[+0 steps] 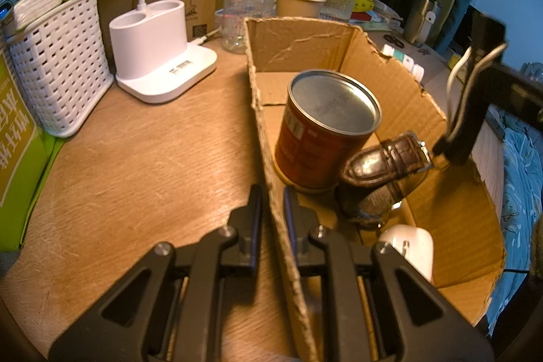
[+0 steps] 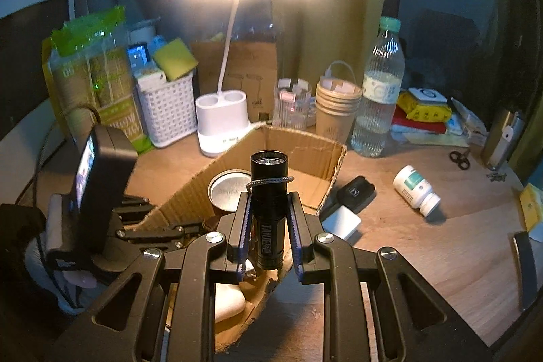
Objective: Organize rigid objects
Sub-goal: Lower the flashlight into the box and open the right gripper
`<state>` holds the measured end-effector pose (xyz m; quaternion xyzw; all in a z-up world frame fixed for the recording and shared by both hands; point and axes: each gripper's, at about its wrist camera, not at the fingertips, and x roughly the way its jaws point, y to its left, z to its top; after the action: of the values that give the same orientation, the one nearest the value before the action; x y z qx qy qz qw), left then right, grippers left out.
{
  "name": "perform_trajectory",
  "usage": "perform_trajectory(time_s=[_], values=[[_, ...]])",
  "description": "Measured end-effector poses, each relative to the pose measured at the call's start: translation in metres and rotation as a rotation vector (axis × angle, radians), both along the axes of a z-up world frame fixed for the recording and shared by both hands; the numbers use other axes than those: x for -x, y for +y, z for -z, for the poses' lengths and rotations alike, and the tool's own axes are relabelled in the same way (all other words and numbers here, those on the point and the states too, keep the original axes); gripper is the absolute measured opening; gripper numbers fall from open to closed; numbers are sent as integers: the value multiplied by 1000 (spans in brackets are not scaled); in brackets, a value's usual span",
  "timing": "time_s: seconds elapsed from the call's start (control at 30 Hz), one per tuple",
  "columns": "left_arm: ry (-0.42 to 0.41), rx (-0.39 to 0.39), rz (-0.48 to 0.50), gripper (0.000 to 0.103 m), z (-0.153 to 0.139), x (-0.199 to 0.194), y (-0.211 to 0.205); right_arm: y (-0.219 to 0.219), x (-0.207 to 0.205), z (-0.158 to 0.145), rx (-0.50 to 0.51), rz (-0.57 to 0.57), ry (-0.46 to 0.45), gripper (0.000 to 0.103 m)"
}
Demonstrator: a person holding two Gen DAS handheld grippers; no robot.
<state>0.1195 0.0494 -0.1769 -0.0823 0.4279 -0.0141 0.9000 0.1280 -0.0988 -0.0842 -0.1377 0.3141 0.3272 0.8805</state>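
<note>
While your left gripper (image 1: pixel 272 192) pinches the cardboard box (image 1: pixel 451 192) wall, your right gripper (image 2: pixel 268 202) clenches the black flashlight (image 2: pixel 268 189) upright between its fingers, apparently above the box interior.

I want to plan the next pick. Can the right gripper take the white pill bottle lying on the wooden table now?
Probably not yet. The right gripper is shut on a black flashlight over the cardboard box. The white pill bottle lies uncovered on the wooden table, so the way looks free once the flashlight is released.
</note>
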Motion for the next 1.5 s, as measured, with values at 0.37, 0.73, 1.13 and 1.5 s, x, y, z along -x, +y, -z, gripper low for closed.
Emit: perform_trajectory(time_s=[0.37,0.73,1.13,1.5], values=[[0,0,0,14,0,0,0,5,-5,21,69,5,45,22],[0,0,0,14,0,0,0,12,-8,30,115,6,56,22],[-1,-3,1,14,0,1,-1,6,-14,28,91,48,46,32],[0,-4,2,14,0,0,-1,-1,-16,22,71,67,37,32]])
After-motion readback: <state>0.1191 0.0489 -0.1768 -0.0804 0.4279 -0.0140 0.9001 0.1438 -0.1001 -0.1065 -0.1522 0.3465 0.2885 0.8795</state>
